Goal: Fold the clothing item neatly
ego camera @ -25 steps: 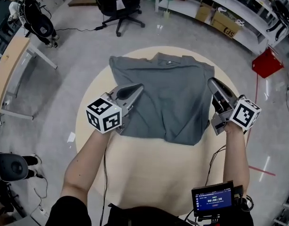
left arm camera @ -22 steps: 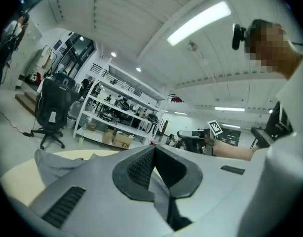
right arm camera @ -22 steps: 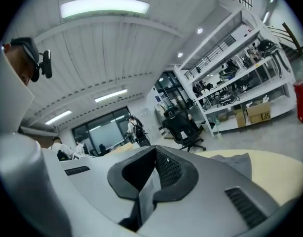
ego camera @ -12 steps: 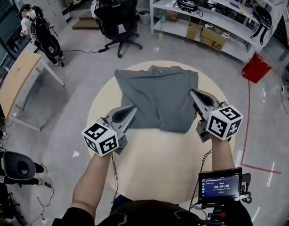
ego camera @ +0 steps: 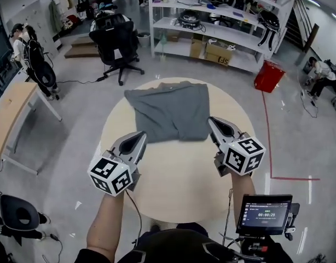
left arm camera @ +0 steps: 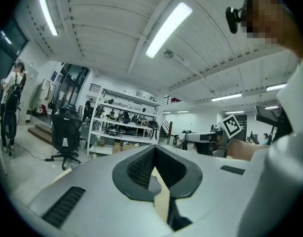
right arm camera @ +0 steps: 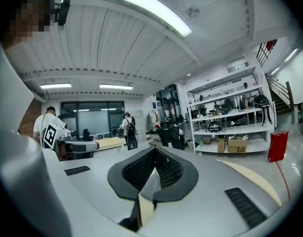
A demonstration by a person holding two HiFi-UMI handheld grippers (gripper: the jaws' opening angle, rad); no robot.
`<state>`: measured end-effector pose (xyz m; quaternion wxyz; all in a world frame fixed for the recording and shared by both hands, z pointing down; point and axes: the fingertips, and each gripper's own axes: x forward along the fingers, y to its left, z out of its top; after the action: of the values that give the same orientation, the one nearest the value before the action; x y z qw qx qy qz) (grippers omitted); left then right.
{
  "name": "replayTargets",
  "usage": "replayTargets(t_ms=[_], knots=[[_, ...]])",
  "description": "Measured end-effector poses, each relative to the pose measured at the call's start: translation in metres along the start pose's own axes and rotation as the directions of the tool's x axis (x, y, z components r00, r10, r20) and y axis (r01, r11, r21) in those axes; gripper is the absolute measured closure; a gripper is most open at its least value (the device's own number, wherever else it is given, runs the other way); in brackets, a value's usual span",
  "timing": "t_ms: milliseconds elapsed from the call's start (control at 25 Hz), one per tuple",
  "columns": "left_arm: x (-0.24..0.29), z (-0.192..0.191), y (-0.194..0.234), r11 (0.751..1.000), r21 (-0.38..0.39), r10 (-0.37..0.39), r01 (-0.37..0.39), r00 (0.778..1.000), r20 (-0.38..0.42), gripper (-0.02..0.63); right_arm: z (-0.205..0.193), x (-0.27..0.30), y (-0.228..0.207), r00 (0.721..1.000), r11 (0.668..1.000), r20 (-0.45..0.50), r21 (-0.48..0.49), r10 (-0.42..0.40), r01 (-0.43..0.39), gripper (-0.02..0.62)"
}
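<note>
Head view first: the shirt [ego camera: 168, 111] lies folded to a rough square on the far half of the round table [ego camera: 179, 185], its near edge just ahead of both tools. My left gripper [ego camera: 140, 137] points at the shirt's near left corner and my right gripper [ego camera: 212, 121] at its near right corner. From above, each tip looks close to the cloth, though I cannot tell whether either one touches it.

Left gripper view shows the left gripper [left arm camera: 153, 152] with its jaws pressed together and no cloth between them, only a sliver of table below. Right gripper view shows the same for the right gripper [right arm camera: 155, 153]: jaws closed, holding nothing (both cameras tilt up toward the ceiling lights).

Around the table I see an office chair [ego camera: 116, 37] and a shelf [ego camera: 212, 21] with boxes [ego camera: 218, 52] behind, a red bin [ego camera: 267, 75] far right, a desk [ego camera: 12, 111] on the left with a person [ego camera: 28, 51] beyond it, and a screen [ego camera: 265, 213] by my right arm.
</note>
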<state>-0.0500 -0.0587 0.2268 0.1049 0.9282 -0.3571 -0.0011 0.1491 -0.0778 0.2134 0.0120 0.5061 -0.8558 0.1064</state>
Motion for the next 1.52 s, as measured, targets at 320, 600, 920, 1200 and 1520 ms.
replayTargets(t_ms=[320,600,920,1200,1520], knots=[[-0.115,0.007,-0.061,0.993,0.014,-0.113,0.113,0.993,-0.016,0.606,-0.007,-0.109,0.134,0.996,0.996,0.028,0.006,-0.085,0.085,0.586],[-0.187,-0.001,-0.129,0.992,0.037,-0.121,0.121,0.993,0.005,0.606,-0.019,-0.200,0.191,0.994,0.996,0.068,-0.019,-0.089,0.090,0.586],[-0.262,-0.020,-0.202,0.996,0.034,-0.077,0.078,0.997,-0.027,0.606,-0.036,-0.287,0.258,0.994,0.997,0.076,-0.032,-0.072,0.075,0.586],[-0.350,-0.022,-0.216,0.993,0.080,-0.087,0.088,0.996,-0.017,0.606,-0.058,-0.322,0.334,0.992,0.993,0.074,-0.056,-0.102,0.106,0.586],[-0.495,-0.043,-0.238,0.972,0.111,-0.205,0.207,0.978,-0.027,0.606,-0.107,-0.383,0.476,0.966,0.966,0.068,-0.051,-0.250,0.254,0.586]])
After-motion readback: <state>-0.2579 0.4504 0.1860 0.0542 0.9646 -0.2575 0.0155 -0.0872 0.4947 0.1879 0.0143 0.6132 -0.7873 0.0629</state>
